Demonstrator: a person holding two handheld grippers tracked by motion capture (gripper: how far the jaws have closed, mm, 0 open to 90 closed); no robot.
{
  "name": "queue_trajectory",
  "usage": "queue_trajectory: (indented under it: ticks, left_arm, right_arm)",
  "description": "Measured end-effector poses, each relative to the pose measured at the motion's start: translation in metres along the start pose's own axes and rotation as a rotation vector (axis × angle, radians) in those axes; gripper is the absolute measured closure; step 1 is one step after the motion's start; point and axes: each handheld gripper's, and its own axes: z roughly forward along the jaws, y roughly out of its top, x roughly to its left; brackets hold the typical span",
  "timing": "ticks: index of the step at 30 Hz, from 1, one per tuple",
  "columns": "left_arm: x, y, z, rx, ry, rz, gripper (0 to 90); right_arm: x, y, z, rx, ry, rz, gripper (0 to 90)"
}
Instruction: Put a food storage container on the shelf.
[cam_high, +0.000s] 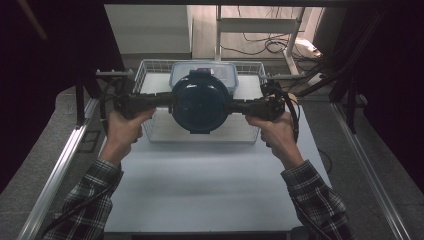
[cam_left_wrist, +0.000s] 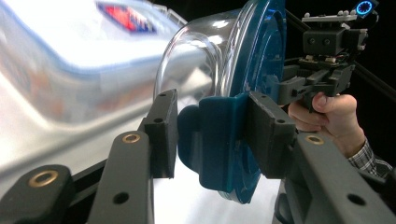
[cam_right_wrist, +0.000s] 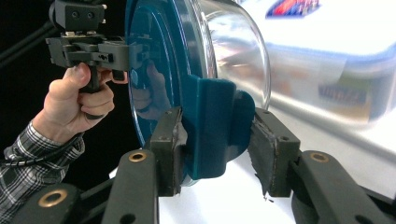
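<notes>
Two grippers share our load: the left gripper (cam_high: 167, 101) and the right gripper (cam_high: 235, 106) each clamp an opposite side tab of the blue-lidded glass container (cam_high: 200, 102), held level above the wire basket (cam_high: 150, 75), its handle axis running between them.

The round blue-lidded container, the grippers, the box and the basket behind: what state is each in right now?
Round container: lifted above the table, blue lid on, held by both side latch tabs.
Left gripper: shut on the container's blue tab.
Right gripper: shut on the opposite blue tab.
Clear rectangular box: lid on, sitting in the basket.
Wire basket: upright on the white table.
</notes>
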Motion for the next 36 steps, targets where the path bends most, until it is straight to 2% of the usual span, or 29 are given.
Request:
queue_trajectory:
  ticks: [11, 19, 23, 30, 31, 34, 36]
  left_arm:
    - [0.006, 0.052, 0.001, -0.026, -0.003, 0.022, 56.8]
    - [0.013, 0.082, 0.007, -0.033, 0.008, 0.037, 56.8]
    - [0.022, 0.087, 0.015, -0.036, 0.011, 0.018, 56.7]
    - [0.038, 0.085, 0.028, -0.029, 0.024, -0.022, 56.4]
    - [0.039, 0.084, 0.028, -0.040, 0.016, -0.028, 56.5]
    - [0.040, 0.086, 0.029, -0.044, 0.024, -0.023, 56.3]
    - [0.040, 0.086, 0.030, -0.041, 0.039, -0.003, 55.6]
  right_arm:
    - [-0.003, 0.053, -0.004, -0.032, -0.012, -0.007, 56.7]
    - [-0.013, 0.079, -0.003, -0.061, -0.018, -0.011, 56.6]
    - [-0.022, 0.087, -0.001, -0.060, -0.027, 0.005, 56.5]
    - [-0.039, 0.089, 0.006, -0.042, -0.042, 0.043, 56.3]
    - [-0.041, 0.090, 0.007, -0.036, -0.043, 0.047, 56.3]
    - [-0.044, 0.092, 0.008, -0.032, -0.036, 0.069, 56.1]
    - [-0.045, 0.094, 0.009, -0.021, -0.046, 0.076, 55.3]
